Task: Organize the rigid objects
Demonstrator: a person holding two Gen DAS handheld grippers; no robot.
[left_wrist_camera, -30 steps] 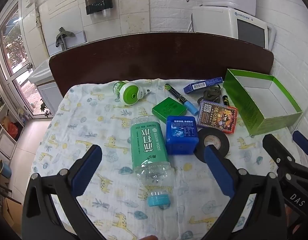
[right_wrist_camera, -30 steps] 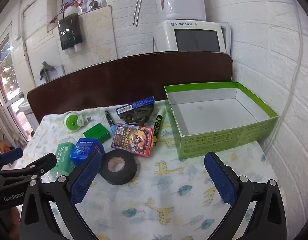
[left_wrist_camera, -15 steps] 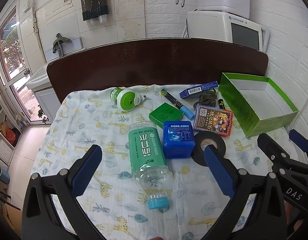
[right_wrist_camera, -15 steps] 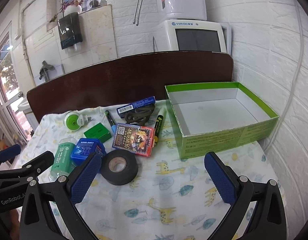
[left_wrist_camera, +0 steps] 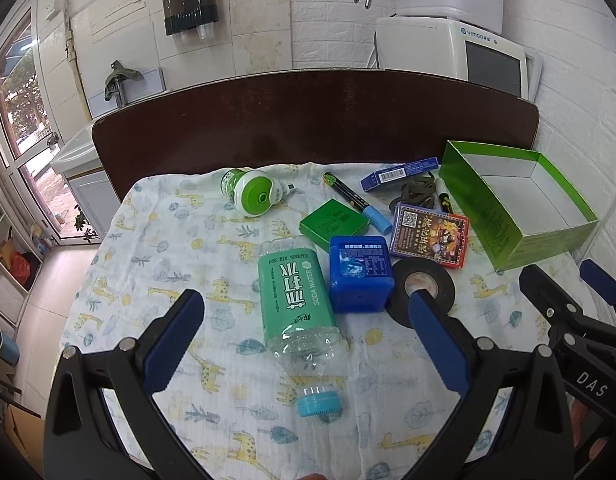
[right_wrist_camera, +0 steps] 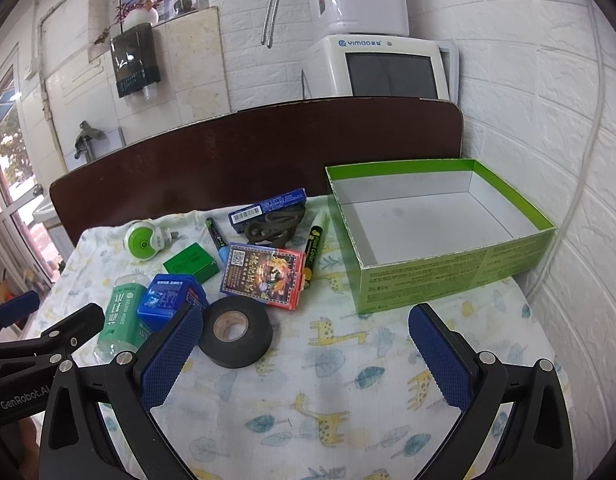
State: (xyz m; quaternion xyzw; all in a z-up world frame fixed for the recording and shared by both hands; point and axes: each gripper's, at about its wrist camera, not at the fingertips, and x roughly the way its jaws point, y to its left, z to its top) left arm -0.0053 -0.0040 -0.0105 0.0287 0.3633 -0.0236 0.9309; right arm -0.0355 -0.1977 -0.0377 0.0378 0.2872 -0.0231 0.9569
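Bottle [left_wrist_camera: 298,304] lying on its side mid-cloth, cap toward the camera, touching the blue box [left_wrist_camera: 360,274]; looks empty, so probably light, thin-walled and slippery, best gripped across the labelled body. Left gripper [left_wrist_camera: 304,340] and right gripper [right_wrist_camera: 304,354] both wide open, holding nothing. Tape [right_wrist_camera: 236,331], card box [right_wrist_camera: 264,276] and markers crowding the way to the green box [right_wrist_camera: 448,280].

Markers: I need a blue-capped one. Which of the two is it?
The black marker beside the small green box; its cap is light blue. The other marker has a white tip.
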